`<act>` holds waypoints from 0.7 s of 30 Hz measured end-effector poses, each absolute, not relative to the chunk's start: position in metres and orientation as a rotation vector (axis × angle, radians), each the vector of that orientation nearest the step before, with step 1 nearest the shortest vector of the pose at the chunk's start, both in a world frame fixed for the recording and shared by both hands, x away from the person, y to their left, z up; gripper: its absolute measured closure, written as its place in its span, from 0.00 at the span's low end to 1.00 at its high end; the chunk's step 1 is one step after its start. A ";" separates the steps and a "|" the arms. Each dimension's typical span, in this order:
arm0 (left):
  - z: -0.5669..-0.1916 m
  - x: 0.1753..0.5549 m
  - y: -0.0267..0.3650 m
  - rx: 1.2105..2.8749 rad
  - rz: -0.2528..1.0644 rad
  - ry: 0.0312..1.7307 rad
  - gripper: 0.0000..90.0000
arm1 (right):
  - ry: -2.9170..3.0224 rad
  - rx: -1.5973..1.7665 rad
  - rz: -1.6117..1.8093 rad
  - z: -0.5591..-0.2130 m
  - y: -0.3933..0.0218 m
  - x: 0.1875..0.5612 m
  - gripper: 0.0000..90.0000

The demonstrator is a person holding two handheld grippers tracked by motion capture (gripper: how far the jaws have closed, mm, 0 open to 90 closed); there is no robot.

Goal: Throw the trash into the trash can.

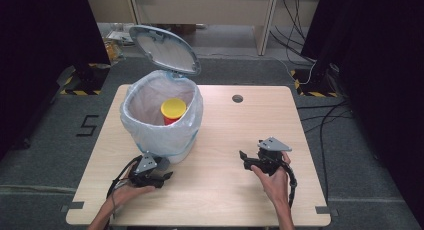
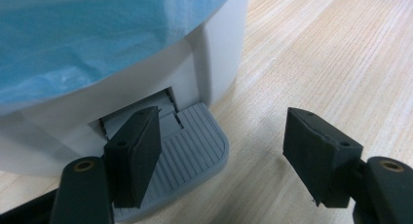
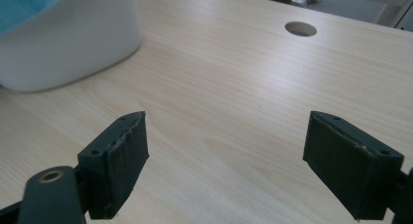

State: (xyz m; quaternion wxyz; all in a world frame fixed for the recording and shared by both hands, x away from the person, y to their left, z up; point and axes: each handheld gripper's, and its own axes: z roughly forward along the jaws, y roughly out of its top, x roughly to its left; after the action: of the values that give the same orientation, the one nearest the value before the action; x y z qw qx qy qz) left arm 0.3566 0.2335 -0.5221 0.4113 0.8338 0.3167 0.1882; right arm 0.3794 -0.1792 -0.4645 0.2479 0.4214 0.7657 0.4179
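Note:
A white pedal bin (image 1: 167,146) with a pale blue liner stands at the table's left, its lid (image 1: 165,49) tipped up and open. Inside it sits a red container with a yellow lid (image 1: 173,109). My left gripper (image 1: 167,176) lies low at the bin's front foot. In the left gripper view my left gripper (image 2: 221,131) is open, with one jaw over the grey ribbed pedal (image 2: 195,151) and nothing between the jaws. My right gripper (image 1: 243,157) hangs low over bare wood right of the bin. In the right gripper view my right gripper (image 3: 229,131) is open and empty.
The wooden table (image 1: 215,190) has a round cable hole (image 1: 237,98) near its far edge, also seen as the hole (image 3: 300,28) ahead of the right gripper. The bin's white wall (image 3: 68,44) stands to that gripper's left. Cables and dark curtains lie beyond the table.

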 end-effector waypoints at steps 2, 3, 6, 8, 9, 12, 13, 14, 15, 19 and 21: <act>-0.522 0.357 0.233 2.099 0.475 0.796 0.33 | 2.089 1.174 1.137 -0.470 -0.183 0.377 0.18; -0.522 0.357 0.233 2.099 0.475 0.796 0.33 | 2.090 1.180 1.138 -0.472 -0.185 0.376 0.18; -0.522 0.357 0.233 2.103 0.475 0.794 0.33 | 2.098 1.190 1.130 -0.476 -0.187 0.374 0.18; -0.522 0.357 0.233 2.103 0.475 0.794 0.33 | 2.099 1.217 1.134 -0.480 -0.190 0.370 0.18; -0.522 0.357 0.233 2.103 0.475 0.794 0.33 | 2.105 1.215 1.127 -0.482 -0.191 0.369 0.18; -0.522 0.356 0.233 2.104 0.477 0.793 0.33 | 2.107 1.228 1.123 -0.486 -0.193 0.366 0.18; -0.522 0.357 0.233 2.103 0.475 0.794 0.33 | 2.112 1.231 1.121 -0.488 -0.193 0.365 0.18; -0.522 0.357 0.233 2.103 0.474 0.794 0.33 | 2.116 1.232 1.116 -0.489 -0.194 0.365 0.18; -0.522 0.357 0.233 2.103 0.474 0.794 0.33 | 2.117 1.231 1.117 -0.490 -0.195 0.364 0.18; -0.522 0.356 0.233 2.102 0.481 0.793 0.33 | 2.147 1.234 1.107 -0.498 -0.193 0.362 0.18; -0.522 0.356 0.233 2.102 0.480 0.792 0.33 | 2.163 1.232 1.099 -0.500 -0.191 0.361 0.18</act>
State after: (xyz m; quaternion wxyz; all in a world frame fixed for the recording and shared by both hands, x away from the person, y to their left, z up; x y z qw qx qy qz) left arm 0.3564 0.2330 -0.5223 0.4097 0.8347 0.3146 0.1908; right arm 0.3610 -0.1910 -0.4999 0.2089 0.4427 0.7774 0.3949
